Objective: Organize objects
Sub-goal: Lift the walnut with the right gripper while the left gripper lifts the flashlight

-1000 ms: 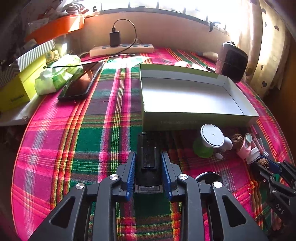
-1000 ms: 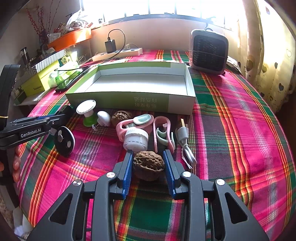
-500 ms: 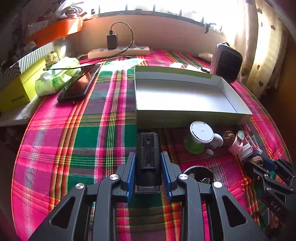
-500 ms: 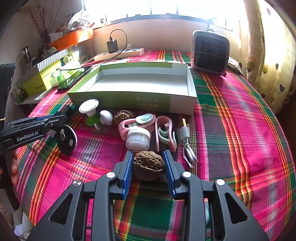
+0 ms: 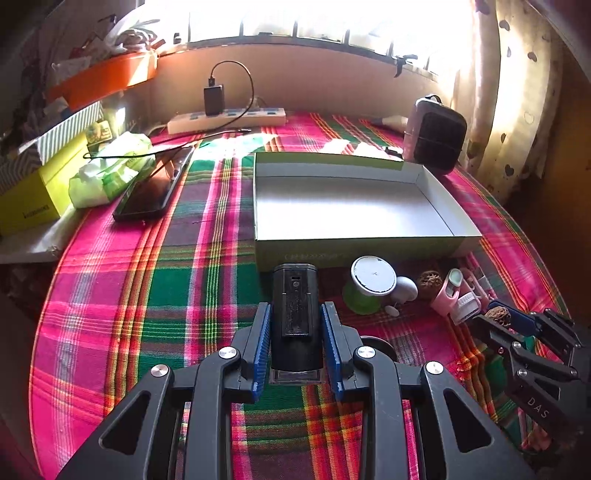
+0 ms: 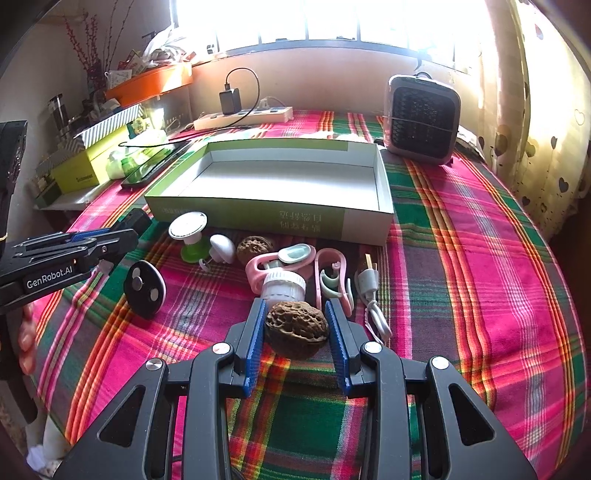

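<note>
The left claw [image 5: 296, 325] reaches toward twelve o'clock, its blue-padded fingers [image 5: 261, 347] clamped against the sides of a black block. The right claw [image 6: 296, 325] points the same way, pads pressed on a wrinkled nut. In the right wrist view, the left claw [image 6: 110, 236] enters from nine o'clock, level.

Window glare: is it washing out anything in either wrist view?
Left wrist view: window blown out; box floor bright, black device in the left gripper readable. Right wrist view: window clipped too; walnut in the right gripper sharp. Fisheye bends edges in both.
</note>
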Demonstrator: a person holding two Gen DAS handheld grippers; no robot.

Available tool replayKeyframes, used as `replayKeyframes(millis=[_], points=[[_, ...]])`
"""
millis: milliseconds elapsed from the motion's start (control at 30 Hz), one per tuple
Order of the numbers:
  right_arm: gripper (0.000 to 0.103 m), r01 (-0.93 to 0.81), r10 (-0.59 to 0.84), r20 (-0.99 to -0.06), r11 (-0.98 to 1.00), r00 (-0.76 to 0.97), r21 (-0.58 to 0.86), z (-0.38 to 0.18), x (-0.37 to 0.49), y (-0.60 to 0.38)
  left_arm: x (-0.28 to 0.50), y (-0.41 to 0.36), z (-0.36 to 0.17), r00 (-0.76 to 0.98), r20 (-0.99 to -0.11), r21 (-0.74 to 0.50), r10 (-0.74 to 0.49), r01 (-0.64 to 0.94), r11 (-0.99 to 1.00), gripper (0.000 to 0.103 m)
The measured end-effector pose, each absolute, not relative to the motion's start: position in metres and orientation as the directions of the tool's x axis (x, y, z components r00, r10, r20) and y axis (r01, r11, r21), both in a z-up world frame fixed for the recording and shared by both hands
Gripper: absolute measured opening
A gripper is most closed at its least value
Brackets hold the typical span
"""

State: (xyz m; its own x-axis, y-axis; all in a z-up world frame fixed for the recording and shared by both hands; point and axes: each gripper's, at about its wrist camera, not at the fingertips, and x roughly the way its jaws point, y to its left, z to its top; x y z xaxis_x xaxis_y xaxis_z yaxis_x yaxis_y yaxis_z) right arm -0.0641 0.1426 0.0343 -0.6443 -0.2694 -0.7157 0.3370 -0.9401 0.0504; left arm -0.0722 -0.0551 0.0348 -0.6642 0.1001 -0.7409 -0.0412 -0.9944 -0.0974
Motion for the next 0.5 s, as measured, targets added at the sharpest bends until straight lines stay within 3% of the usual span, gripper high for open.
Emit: replayKeyframes(millis=[500], points=[[0.034, 0.367, -0.294, -0.682, -0.929, -0.670, 0.040, 0.065, -0.087, 0.135, -0.093, -0.051, 0.059, -0.687, -0.717, -0.103, 0.123, -0.070, -0.992, 0.025]])
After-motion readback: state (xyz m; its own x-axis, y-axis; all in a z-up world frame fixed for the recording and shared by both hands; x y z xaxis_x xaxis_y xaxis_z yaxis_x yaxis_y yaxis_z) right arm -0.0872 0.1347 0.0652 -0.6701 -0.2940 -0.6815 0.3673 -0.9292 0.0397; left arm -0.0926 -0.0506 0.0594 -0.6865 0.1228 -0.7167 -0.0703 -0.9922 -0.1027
